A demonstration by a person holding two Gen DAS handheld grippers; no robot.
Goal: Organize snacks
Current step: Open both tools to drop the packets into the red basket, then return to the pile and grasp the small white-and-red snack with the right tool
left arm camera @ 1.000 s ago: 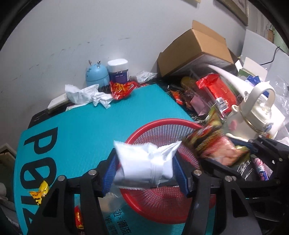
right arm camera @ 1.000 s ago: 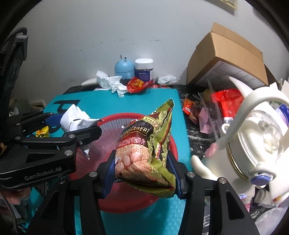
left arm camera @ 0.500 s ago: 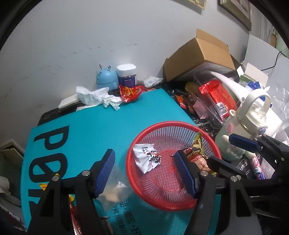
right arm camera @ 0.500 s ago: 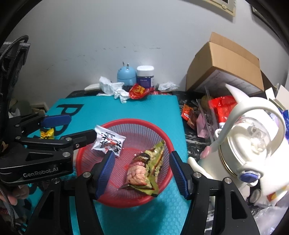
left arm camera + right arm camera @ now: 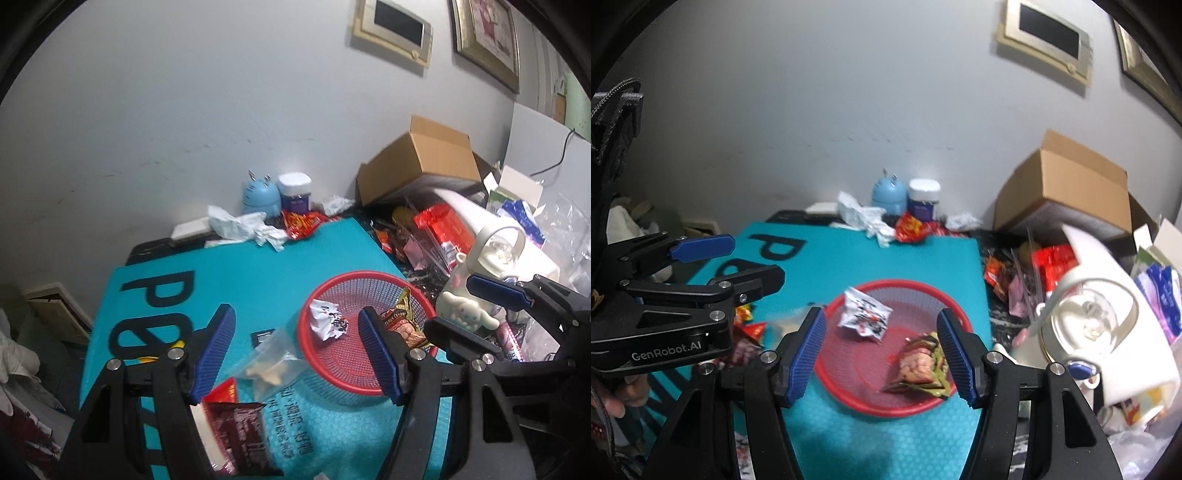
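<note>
both sets of jaws stand apart with nothing between the blue pads. the left gripper point(image 5: 297, 354) hangs over the teal mat point(image 5: 258, 266), its pads spread wide and empty; past them lie the near rim of the red mesh basket point(image 5: 334, 384) and a clear plastic bag point(image 5: 269, 363) of pale pieces that rests on the mat just beside the basket. the right gripper point(image 5: 882, 354) hangs above the same basket point(image 5: 886, 404), its pads likewise parted and gripping nothing.

two snacks lie inside the basket: a white crumpled packet point(image 5: 864, 314) with dark print toward the far left side, and a green and brown cereal bag point(image 5: 921, 363) toward the near right, lying on its side. in the left wrist view the white packet point(image 5: 327, 323) sits at the basket's left side and the cereal bag point(image 5: 404, 325) leans by its right wall, partly hidden behind the right pad.

other snacks remain on the mat outside the basket: a dark red packet point(image 5: 240, 432) near the bottom edge, close under the left gripper, and a red wrapper point(image 5: 301, 223) at the far edge beside crumpled white paper point(image 5: 240, 225). a blue round container point(image 5: 260, 197) and a white-lidded jar point(image 5: 295, 194) stand against the wall. to the right of the mat there is a white kettle-like jug point(image 5: 1086, 317), a cardboard box point(image 5: 1067, 184) and a clutter of packets.
</note>
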